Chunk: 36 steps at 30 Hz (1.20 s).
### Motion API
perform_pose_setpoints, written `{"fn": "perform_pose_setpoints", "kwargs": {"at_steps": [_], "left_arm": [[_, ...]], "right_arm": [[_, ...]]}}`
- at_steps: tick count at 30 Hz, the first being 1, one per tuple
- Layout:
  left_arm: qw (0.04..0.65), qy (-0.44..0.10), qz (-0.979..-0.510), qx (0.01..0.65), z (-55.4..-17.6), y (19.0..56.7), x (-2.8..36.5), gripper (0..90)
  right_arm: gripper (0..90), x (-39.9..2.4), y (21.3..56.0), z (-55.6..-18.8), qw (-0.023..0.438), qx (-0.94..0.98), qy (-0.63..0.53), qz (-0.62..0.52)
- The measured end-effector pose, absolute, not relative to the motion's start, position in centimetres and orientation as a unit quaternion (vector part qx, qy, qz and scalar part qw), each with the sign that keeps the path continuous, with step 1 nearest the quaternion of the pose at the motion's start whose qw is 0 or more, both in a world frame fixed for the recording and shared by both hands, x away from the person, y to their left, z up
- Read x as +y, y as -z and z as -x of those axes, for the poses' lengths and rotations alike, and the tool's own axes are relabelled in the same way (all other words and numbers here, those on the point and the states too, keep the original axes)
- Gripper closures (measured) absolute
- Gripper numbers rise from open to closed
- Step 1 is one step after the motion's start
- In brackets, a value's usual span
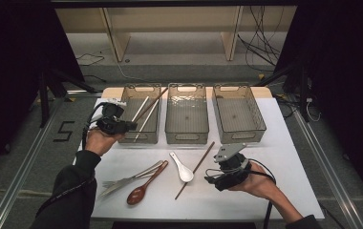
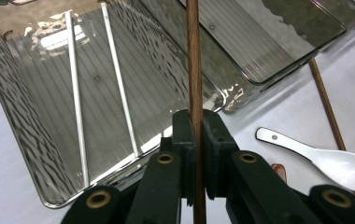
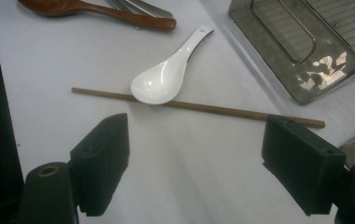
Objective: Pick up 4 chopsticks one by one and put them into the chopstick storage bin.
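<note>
Over the left bin (image 1: 141,119), a brown chopstick (image 2: 195,70) is clamped btw the jaws of the left hand-held gripper (image 1: 131,125), fully closed on it; stick runs up past the bin's far rim. In bin: 2 metal chopsticks (image 2: 75,93). Right hand-held gripper (image 3: 194,154): jaws wide apart, holding nothing, low over the tabletop (image 3: 189,186), just short of 2nd brown chopstick (image 3: 222,110). White spoon (image 3: 161,79) bowl lies on that stick. Wooden spoon (image 1: 141,188) + fork (image 1: 122,181) further left.

Table (image 1: 284,157) w/ bins (image 1: 186,120), cutlery (image 1: 132,180)
</note>
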<state>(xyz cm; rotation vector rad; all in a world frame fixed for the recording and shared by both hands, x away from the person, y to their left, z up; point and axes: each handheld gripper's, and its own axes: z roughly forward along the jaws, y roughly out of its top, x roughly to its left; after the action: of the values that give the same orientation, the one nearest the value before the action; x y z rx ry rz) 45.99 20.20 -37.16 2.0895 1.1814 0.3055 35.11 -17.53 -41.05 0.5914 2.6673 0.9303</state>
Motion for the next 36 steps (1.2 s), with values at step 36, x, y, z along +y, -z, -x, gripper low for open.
{"fn": "perform_pose_setpoints", "kwargs": {"at_steps": [36], "left_arm": [[0.281,-0.120,-0.783,0.542,-52.6,38.8,21.0,84.6]], "right_arm": [[24.1,-17.6,41.1,-35.1,0.119,0.918,-0.319,-0.201]]}}
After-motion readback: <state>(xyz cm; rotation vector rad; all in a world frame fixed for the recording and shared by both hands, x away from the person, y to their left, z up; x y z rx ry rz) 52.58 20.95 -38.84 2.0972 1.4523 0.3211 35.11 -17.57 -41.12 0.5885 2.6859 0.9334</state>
